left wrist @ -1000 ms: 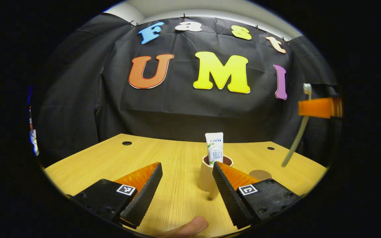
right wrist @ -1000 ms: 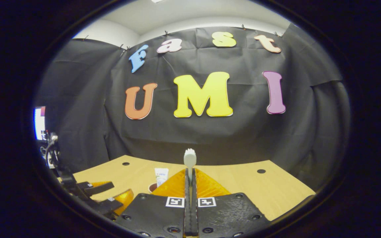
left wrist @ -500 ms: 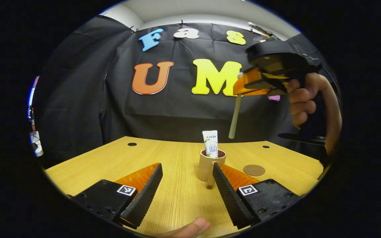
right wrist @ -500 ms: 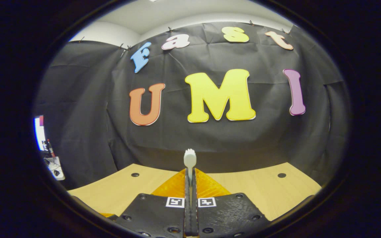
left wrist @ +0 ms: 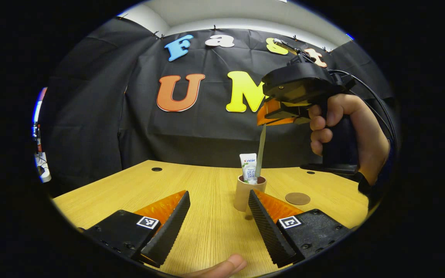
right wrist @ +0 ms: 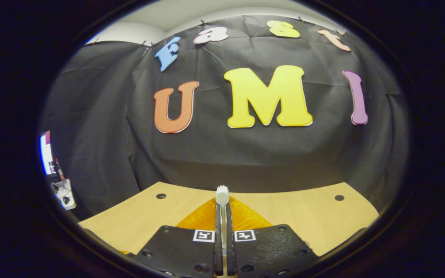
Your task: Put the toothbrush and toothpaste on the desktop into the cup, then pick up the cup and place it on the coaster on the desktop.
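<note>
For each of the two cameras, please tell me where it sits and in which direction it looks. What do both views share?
Left gripper view: rides on the left tool, low over the desk, facing the cup with the toothpaste, the coaster and the booth wall; its own open fingers and a fingertip show below, the hand with the right tool farther off.
Right gripper view: rides on the right tool, higher, facing the wall; its fingers clamp the toothbrush.
Shared: desk, wall, toothbrush.

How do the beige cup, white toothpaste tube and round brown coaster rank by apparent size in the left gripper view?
1. Beige cup, partly hidden by a finger.
2. Round brown coaster and white toothpaste tube: similar, tube partly sunk, unranked.
</note>
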{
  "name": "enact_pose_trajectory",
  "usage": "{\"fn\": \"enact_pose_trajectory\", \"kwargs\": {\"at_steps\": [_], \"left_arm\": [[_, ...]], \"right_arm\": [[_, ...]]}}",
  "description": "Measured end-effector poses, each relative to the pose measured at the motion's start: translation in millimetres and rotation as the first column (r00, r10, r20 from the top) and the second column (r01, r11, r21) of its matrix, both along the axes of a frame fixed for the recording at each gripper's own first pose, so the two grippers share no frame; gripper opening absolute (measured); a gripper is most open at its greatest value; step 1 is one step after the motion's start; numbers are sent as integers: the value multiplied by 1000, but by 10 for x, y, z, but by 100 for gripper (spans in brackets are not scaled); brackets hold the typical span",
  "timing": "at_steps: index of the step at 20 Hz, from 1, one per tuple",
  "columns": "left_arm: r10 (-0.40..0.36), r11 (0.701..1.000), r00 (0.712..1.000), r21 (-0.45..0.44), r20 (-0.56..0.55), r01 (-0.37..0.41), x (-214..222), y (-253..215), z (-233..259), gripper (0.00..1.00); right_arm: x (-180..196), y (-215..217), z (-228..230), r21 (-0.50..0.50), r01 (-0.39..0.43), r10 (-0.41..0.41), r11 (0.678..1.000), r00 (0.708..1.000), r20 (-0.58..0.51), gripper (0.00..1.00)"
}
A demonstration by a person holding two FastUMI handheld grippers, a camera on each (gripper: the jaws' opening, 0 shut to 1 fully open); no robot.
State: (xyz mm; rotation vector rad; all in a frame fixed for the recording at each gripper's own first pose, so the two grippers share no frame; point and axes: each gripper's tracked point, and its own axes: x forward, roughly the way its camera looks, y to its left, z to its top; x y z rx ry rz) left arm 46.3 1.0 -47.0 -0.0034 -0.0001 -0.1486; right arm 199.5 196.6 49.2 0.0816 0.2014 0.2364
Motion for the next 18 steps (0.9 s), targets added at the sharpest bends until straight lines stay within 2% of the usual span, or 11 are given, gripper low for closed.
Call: {"fn": "enact_pose_trajectory", "kwargs": {"at_steps": [1,2,8,9,10,18], "left_arm": [[2,1000,1000,-2,-7,-2,11,4,-22,97],[2,1000,1000,-4,-14,-2,19,9,-32,97],[-5,1000,999,-20,-49,4,30,-19,-137,97],[-4,1000,999,-17,-49,3,32,-20,-142,97],[-1,1000,999,-15,-50,0,28,-9,-149,97],[2,1000,998,-11,-55,-3,69,-26,-174,97]], "right_arm": [[3,-6,5,-15,-3,3,1000,1000,7,5],[0,5,6,-23,-5,6,1000,1000,19,13],[-56,-15,133,-61,4,2,998,996,85,84],[-91,-20,168,-66,6,0,998,995,97,91],[-109,-28,192,-69,10,-3,998,994,110,96],[-257,-159,261,-60,19,-11,998,990,143,96]]}}
